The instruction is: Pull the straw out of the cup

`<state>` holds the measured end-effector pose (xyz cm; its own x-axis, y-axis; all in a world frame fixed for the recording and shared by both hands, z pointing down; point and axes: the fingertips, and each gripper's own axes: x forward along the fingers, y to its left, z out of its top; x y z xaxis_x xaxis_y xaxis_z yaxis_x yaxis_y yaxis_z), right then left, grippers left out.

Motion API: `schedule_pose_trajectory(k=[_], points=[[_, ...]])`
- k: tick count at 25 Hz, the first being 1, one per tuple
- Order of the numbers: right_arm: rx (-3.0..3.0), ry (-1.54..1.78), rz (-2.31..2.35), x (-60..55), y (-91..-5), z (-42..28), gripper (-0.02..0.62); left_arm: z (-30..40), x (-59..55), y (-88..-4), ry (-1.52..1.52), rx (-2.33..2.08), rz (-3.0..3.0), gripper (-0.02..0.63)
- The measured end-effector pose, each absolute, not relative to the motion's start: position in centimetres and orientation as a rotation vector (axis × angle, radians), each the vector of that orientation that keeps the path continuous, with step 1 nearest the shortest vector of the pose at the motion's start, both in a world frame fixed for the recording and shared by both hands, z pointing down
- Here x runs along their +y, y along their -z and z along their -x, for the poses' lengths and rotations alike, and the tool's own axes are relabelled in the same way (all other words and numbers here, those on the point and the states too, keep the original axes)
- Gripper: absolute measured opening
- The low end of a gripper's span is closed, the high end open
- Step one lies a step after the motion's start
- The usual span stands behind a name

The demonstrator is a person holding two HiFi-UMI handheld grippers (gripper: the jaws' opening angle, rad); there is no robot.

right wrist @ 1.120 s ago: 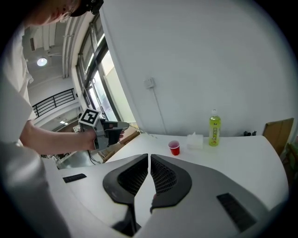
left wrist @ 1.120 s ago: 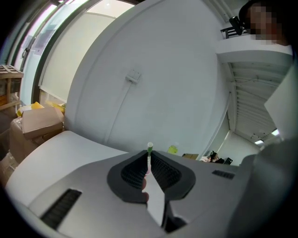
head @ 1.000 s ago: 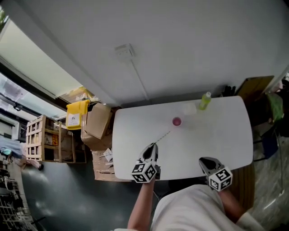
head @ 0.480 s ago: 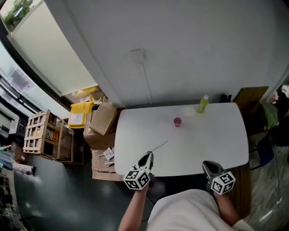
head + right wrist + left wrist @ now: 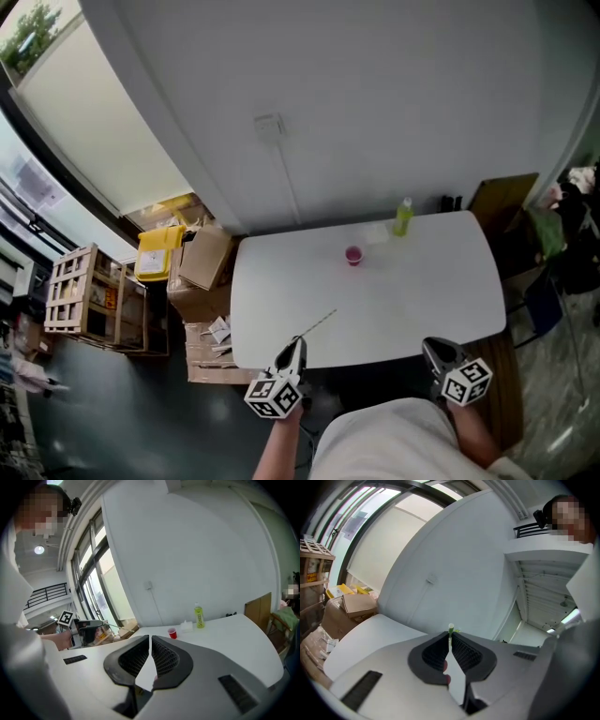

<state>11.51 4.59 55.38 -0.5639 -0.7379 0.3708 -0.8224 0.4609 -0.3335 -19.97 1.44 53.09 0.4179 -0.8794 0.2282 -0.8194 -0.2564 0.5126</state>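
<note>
The left hand-held gripper (image 5: 299,342) clamps the straw (image 5: 321,322), well apart from the red cup (image 5: 353,255); the right hand-held gripper (image 5: 429,345) is closed and empty.

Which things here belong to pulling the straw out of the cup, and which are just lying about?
Job: straw, clamped in the left gripper; red cup.
Lying about: green bottle, cardboard box, wooden crate.

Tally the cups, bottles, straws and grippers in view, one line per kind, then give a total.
Cup: 1
Bottle: 1
Straw: 1
Grippers: 2 (left gripper, right gripper)
Total: 5
</note>
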Motion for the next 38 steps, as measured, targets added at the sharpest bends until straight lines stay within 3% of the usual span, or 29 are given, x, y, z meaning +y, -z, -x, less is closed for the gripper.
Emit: schedule_pose_trajectory(k=[15, 38], points=[[-2.679, -0.595, -1.349, 2.2, -51.5, -14.2, 0.038, 14.6, 3.7, -50.8, 0.182, -1.419, -2.127, 0.023], [-2.769, -0.569, -1.186, 1.8, -50.3, -12.7, 0.04, 13.8, 4.7, -48.7, 0.233, -1.437, -2.12, 0.023]])
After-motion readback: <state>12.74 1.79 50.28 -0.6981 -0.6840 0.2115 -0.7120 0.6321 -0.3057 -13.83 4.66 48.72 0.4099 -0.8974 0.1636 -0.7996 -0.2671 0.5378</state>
